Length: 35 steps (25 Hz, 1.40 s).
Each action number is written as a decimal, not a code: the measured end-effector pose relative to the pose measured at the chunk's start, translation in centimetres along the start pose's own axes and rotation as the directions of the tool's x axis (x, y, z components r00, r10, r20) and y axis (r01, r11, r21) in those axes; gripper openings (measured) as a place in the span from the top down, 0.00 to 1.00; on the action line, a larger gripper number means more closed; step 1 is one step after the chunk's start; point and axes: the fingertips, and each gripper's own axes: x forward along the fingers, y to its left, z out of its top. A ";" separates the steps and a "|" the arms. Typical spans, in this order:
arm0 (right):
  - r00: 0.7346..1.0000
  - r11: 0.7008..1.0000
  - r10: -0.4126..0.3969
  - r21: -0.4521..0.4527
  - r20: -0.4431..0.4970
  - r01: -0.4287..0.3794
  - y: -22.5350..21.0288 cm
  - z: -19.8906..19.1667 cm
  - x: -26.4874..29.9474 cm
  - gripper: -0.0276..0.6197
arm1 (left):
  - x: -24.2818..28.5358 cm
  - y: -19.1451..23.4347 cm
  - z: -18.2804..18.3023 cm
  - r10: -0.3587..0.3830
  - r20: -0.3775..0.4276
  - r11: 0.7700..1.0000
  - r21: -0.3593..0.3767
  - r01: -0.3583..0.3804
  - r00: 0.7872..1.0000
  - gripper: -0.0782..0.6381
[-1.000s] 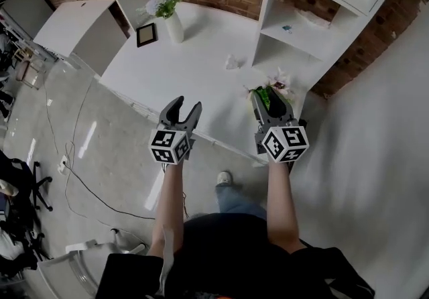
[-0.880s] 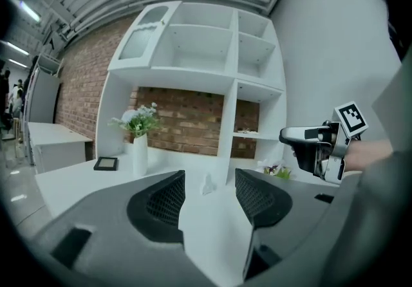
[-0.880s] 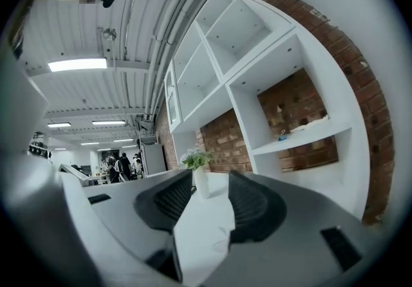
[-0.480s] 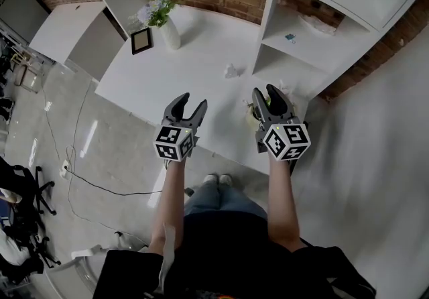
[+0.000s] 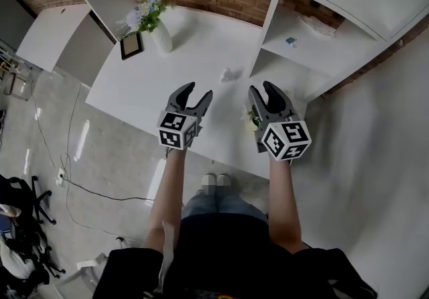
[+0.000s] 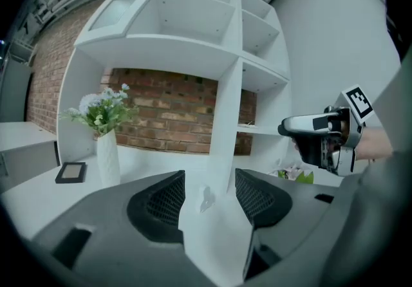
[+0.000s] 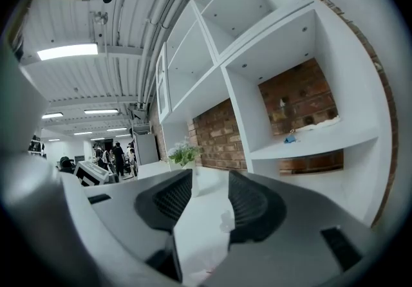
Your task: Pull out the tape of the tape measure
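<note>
Both grippers hang over the near edge of the white table point(image 5: 194, 46). My left gripper point(image 5: 199, 91) point(image 6: 209, 179) is open with nothing between its fingers. The right gripper point(image 5: 262, 90) point(image 7: 211, 179) is also open and empty. A small green and pale object point(image 5: 253, 119) point(image 6: 295, 175) lies on the table just left of and under the right gripper, mostly hidden by it. I cannot tell whether it is the tape measure. No pulled-out tape shows in any view.
A white vase of flowers point(image 5: 159, 35) and a small picture frame point(image 5: 130, 45) stand at the table's far left. A crumpled white scrap point(image 5: 230, 75) lies mid-table. A white shelf unit point(image 5: 271, 16) rises on the right, with a small blue item point(image 5: 289, 41) on a shelf.
The person has stepped closer to the table, and both grippers now reach further over its edge. The green object, plainly seen ahead of the right gripper before, is now mostly covered by it.
</note>
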 end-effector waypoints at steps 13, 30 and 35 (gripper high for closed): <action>0.990 0.998 0.044 0.061 -0.135 -0.036 -1.0 -2.2 4.2 0.72 | 13.6 1.4 -5.5 -0.259 -0.205 0.949 0.127 0.288 0.944 0.59; 0.978 1.000 0.017 0.019 -0.209 -0.013 -1.8 -5.1 3.9 0.72 | 18.0 0.2 -8.5 -0.417 -0.234 0.866 0.190 0.462 0.878 0.77; 0.979 1.000 0.029 0.006 -0.203 -0.029 -1.1 -4.5 3.6 0.72 | 15.1 -0.2 -6.6 -0.433 -0.215 0.854 0.213 0.475 0.875 0.77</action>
